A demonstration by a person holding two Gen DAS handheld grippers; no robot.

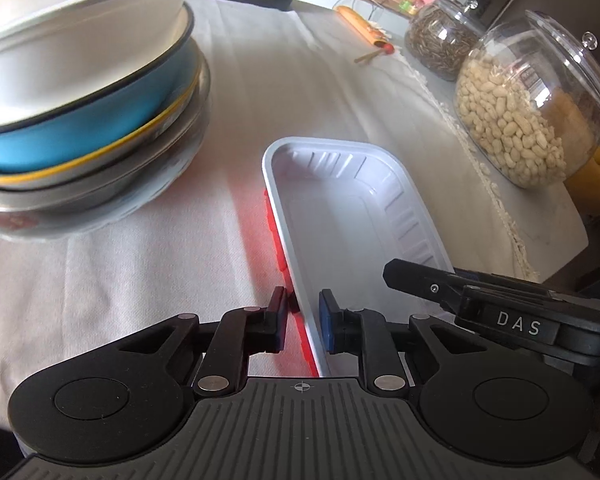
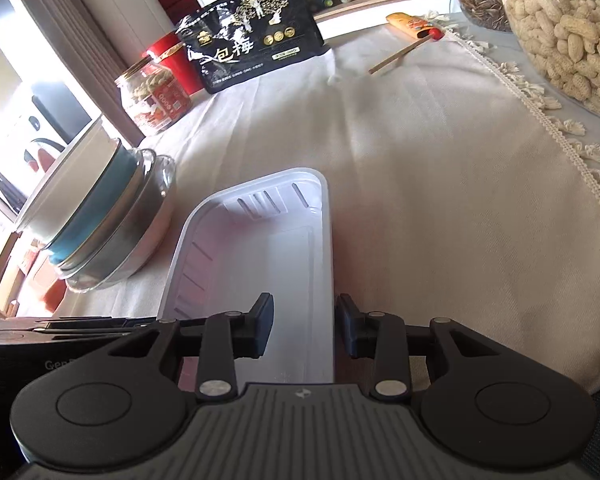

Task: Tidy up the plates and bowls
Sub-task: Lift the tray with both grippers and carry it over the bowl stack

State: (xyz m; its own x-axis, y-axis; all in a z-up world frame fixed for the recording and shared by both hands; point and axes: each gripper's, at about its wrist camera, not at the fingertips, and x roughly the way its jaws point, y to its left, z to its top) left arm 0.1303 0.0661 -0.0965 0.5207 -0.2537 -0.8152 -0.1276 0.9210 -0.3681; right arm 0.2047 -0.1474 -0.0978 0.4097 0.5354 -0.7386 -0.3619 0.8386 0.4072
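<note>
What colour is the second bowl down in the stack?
Blue bowl with a dark rim, clearest in the left wrist view.

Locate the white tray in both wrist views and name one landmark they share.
Left wrist: white tray centre-right, its left rim running down between the fingers.
Right wrist: tray centre, its right rim between the fingers.
Shared landmark: the bowl stack, left of the tray in both.

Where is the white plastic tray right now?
The white plastic tray sits on the tablecloth, just right of the stacked bowls, in both views.
</note>
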